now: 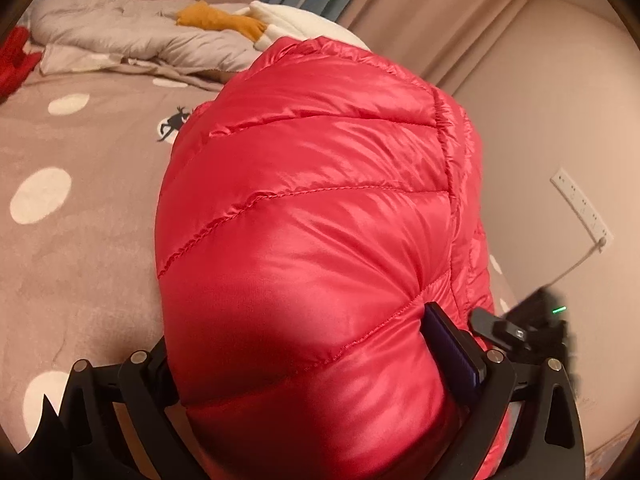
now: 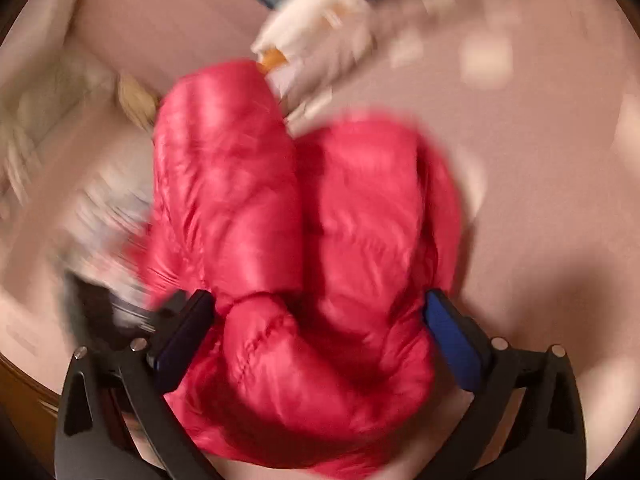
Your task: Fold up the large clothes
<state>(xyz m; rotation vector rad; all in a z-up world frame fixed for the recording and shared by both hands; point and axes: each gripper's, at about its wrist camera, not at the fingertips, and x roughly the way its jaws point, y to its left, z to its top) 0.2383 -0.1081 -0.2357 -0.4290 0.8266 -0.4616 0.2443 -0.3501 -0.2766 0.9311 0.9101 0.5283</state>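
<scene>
Bedding of taupe fleece with white dots lies under a glossy red quilted down jacket. The left claw pinches a puffy fold of it. In the blurred right view, the right claw likewise grips bunched red padding between blue-faced pads. A grey crumpled quilt lies beyond.

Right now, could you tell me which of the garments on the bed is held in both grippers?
The red puffer jacket: the left gripper and right gripper both clamp it. The mustard garment and cream one lie untouched.
</scene>
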